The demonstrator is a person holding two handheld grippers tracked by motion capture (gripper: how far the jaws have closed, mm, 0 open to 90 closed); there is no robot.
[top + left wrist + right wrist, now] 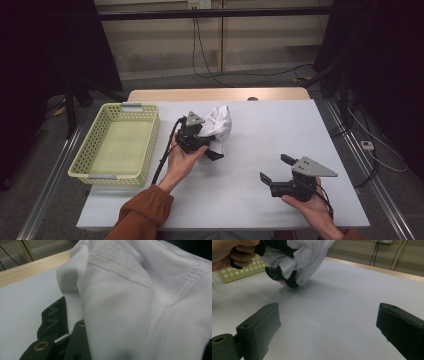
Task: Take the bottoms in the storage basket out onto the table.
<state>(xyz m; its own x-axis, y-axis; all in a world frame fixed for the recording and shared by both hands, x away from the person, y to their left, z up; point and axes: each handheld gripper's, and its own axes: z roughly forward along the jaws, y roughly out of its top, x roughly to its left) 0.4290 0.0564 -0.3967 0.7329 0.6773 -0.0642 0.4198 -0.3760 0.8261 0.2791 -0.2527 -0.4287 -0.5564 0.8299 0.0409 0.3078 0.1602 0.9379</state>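
High view — left gripper (212,142) clamped on white garment (219,125)

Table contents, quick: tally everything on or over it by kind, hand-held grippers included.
White garment with black trim: 1
Yellow-green plastic basket: 1
Hand-held grippers: 2, left hand-held gripper clamped on the garment, right hand-held gripper open
Total: 4

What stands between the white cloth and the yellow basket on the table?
Nothing visible. The left claw is shut on the white cloth, held above the table. The yellow basket sits to its left, with only bare table surface between them.
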